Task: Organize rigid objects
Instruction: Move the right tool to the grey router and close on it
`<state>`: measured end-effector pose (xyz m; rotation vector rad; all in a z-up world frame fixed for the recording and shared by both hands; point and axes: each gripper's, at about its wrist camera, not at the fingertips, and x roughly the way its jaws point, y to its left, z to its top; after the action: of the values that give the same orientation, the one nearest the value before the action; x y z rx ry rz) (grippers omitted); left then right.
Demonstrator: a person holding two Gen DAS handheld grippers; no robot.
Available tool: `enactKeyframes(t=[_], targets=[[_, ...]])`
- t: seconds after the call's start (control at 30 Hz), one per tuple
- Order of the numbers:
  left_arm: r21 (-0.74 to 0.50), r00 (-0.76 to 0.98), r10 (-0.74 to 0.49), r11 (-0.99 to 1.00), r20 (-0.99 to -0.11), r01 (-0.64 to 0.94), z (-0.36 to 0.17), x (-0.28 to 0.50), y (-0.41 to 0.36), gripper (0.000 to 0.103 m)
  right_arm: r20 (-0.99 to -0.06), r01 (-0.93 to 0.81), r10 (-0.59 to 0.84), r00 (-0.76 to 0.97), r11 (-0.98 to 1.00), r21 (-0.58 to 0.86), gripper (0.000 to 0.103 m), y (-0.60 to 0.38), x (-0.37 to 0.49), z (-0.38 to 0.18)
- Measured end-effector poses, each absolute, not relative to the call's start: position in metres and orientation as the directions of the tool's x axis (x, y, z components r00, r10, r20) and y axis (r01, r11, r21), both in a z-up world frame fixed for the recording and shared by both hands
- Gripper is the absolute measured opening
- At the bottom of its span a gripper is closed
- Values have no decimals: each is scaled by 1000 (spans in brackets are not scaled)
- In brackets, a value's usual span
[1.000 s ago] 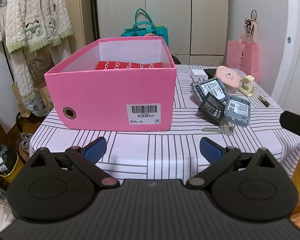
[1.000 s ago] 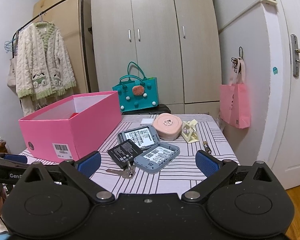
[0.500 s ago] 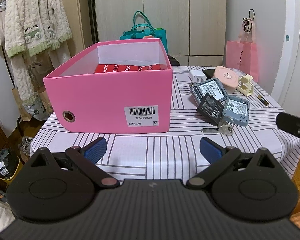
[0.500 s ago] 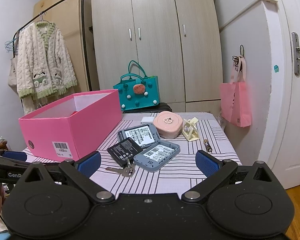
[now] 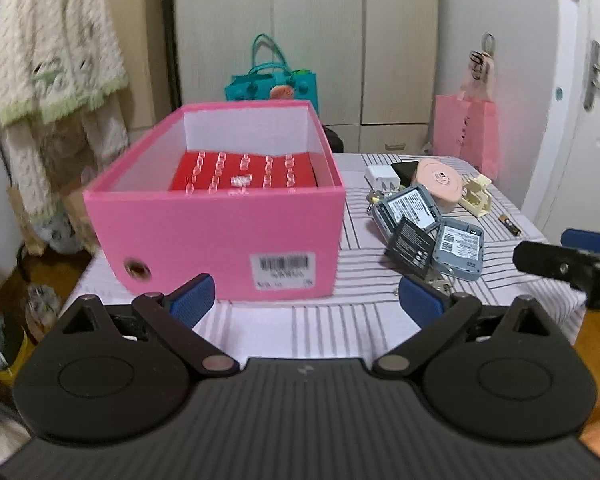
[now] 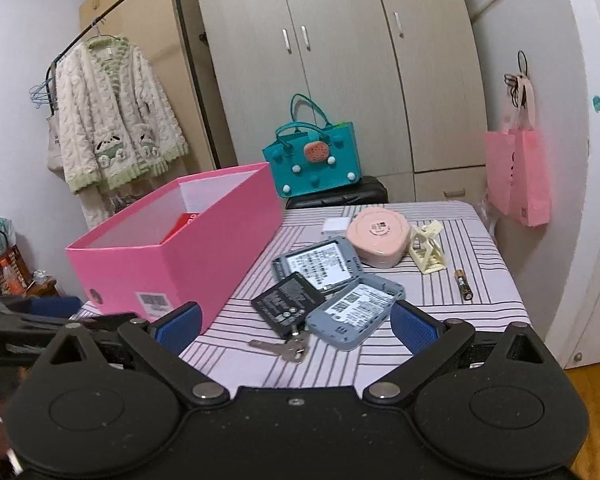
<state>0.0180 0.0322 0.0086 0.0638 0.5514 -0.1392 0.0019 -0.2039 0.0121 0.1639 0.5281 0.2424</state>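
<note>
Jaws of both the left gripper (image 5: 306,300) and the right gripper (image 6: 296,324) stood spread wide, holding nothing, above the near edge of the striped surface (image 6: 420,292).
From the right wrist view, the pink box (image 6: 188,256) sat at 10 o'clock with a red item (image 5: 244,172) inside; two grey devices (image 6: 350,310), a black battery (image 6: 286,304) and keys (image 6: 286,348) lay clustered at 12 o'clock, a pink round case (image 6: 378,236), cream clip (image 6: 428,252) and small battery (image 6: 463,285) toward 1 o'clock.
</note>
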Motion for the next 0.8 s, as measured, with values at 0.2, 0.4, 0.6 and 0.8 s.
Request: enactKeyframes(t=[0.2,0.4,0.6,0.8], targets=[[110,834,-132,968,-536,224,46,38,50,100,-551,-133,261,792,956,262,101,-215,45,-8],[153,796,-99,960,-597,235,75,82,71,92,-633,-50,216,743,962,269,94,-209,90,-40],[130,723,-85,963,-686,236,84,135,97,80,-658,-57,169,734,980,189,93,-199,109,-48],[147,693,-48,964,-720,220,79,178,115,80,-675,-94,157,721,987,129,95,-195,121,-48]])
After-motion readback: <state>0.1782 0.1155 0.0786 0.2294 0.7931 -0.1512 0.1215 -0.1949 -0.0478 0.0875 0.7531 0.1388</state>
